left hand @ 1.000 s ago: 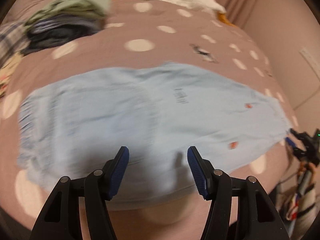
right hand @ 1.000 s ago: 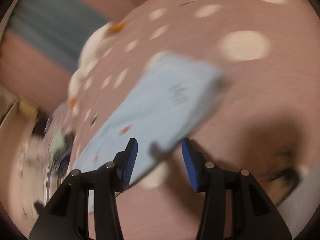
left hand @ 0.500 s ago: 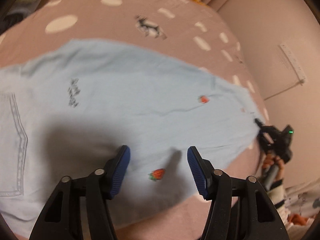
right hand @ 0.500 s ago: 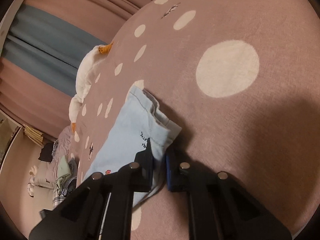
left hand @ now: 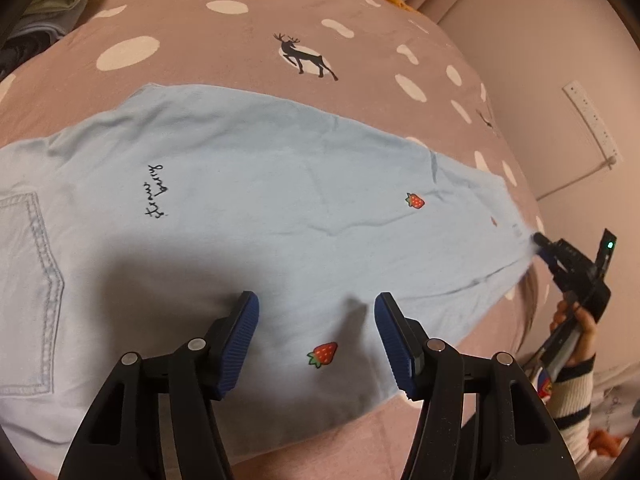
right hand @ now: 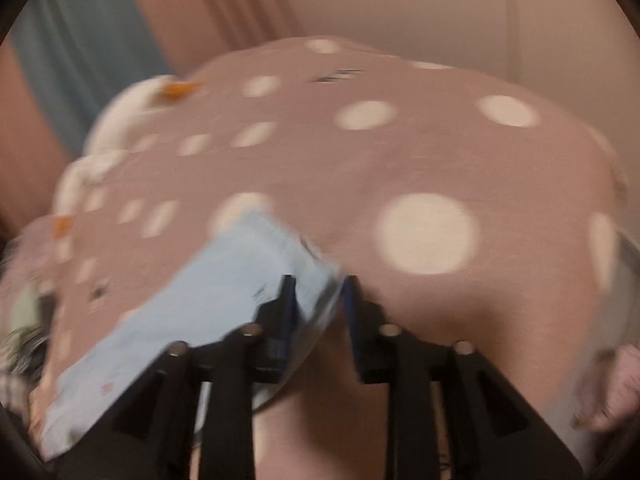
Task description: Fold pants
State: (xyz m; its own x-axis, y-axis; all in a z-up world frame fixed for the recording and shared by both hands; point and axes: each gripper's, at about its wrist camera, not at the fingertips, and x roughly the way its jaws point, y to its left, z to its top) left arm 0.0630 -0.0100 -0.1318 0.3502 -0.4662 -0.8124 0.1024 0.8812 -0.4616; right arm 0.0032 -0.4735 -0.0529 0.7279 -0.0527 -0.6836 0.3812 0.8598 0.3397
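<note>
Pink spotted bedding (left hand: 168,20) carries the light-blue pants (left hand: 280,208), laid flat on it. Since 1 second ago the left gripper (left hand: 316,320) has travelled from the seat toward the leg end, and the hem has come up off the bedding: the first fold is starting. Left jaws stand half open above the cloth, gripping nothing. The right gripper (right hand: 318,300), jaws just reopening slightly, appears clamped on the hem, though that view is blurred

— What colours?
— Pale blue pants (left hand: 248,200) with red strawberries and black script, on a dusty-pink bedspread (left hand: 192,56).
— Pattern?
— Cream dots, a black deer (left hand: 303,56).
</note>
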